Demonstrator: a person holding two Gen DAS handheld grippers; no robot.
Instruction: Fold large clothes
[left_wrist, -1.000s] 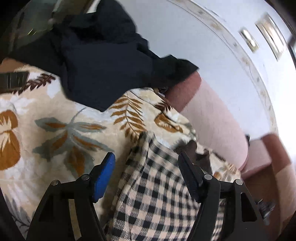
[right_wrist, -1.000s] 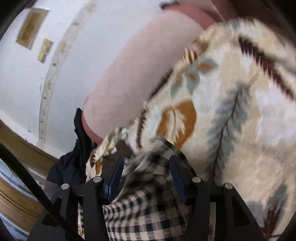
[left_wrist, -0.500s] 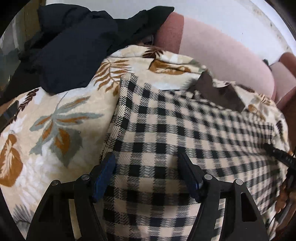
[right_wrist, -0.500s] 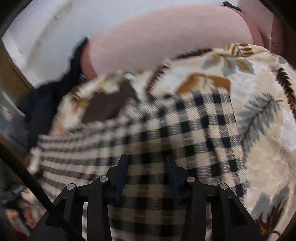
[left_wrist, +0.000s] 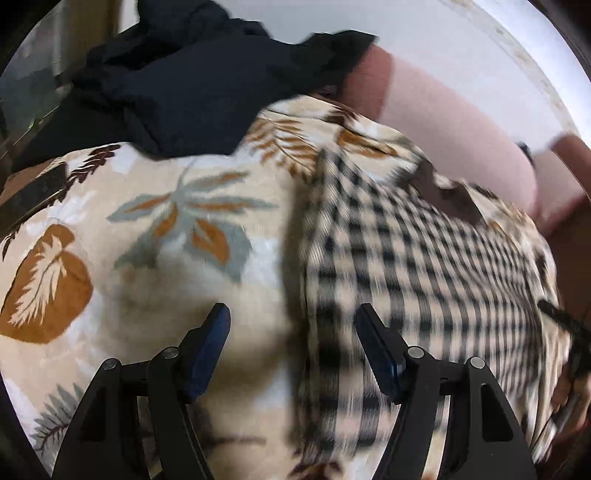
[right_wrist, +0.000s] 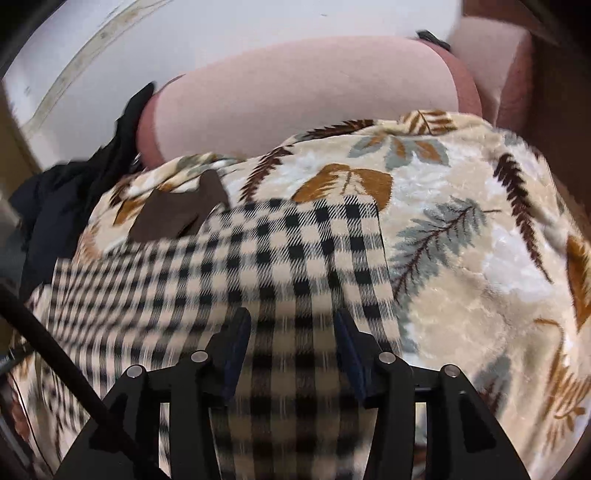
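Observation:
A beige-and-black checked garment (left_wrist: 424, 266) lies spread flat on a leaf-printed blanket (left_wrist: 155, 229). My left gripper (left_wrist: 293, 332) hangs open just above the garment's left edge, one finger over the blanket and one over the checks. My right gripper (right_wrist: 291, 332) hovers over the checked garment (right_wrist: 280, 258) near its right edge. Its jaws are opening, the cloth lies flat beneath them, and the pads do not press on it. A dark brown patch (right_wrist: 173, 218) shows at the garment's far edge.
Dark navy clothes (left_wrist: 192, 81) are piled at the blanket's far left. A pink sofa backrest (right_wrist: 303, 96) rises behind the blanket, with a white wall (left_wrist: 461, 48) above it. Bare leaf-printed blanket (right_wrist: 480, 240) stretches to the right of the garment. A black cord (right_wrist: 55, 343) crosses the right wrist view's lower left.
The checked garment was bunched between both pairs of fingers; now it lies spread flat on the blanket. Both grippers have swung over it, and the left one has shifted to its left edge.

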